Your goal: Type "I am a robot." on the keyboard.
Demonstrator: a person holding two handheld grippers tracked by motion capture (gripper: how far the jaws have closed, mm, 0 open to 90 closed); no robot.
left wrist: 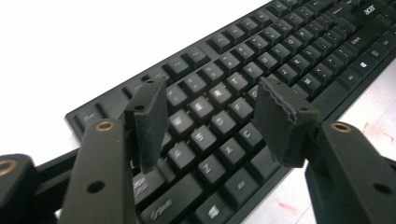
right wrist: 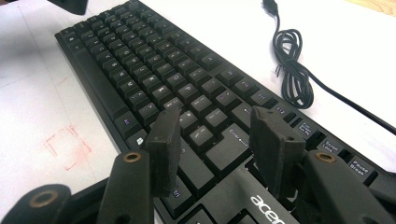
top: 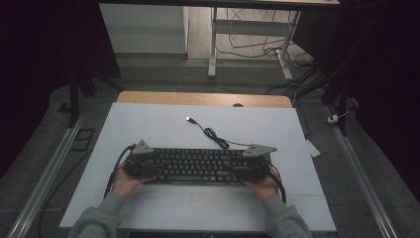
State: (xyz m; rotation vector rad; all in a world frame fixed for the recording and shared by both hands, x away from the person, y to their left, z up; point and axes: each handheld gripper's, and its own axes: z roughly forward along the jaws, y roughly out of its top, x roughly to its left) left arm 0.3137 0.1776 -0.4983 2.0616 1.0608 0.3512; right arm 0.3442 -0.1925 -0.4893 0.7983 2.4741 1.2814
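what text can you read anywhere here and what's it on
"acer": white brand mark on the keyboard, by the right gripper.
"Pause Break": key at its top edge.
"Enter": the large key.
"Z", "X", "C": letter keys near the left gripper.
Other key legends: too blurred.

black keyboard (top: 195, 165) on white table (top: 163, 126); left gripper (top: 137, 161), right gripper (top: 253, 163) at ends.

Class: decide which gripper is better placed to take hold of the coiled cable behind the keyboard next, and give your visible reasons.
Right. The right gripper sits at the keyboard's end nearer the coiled cable; the left gripper is at the far end.
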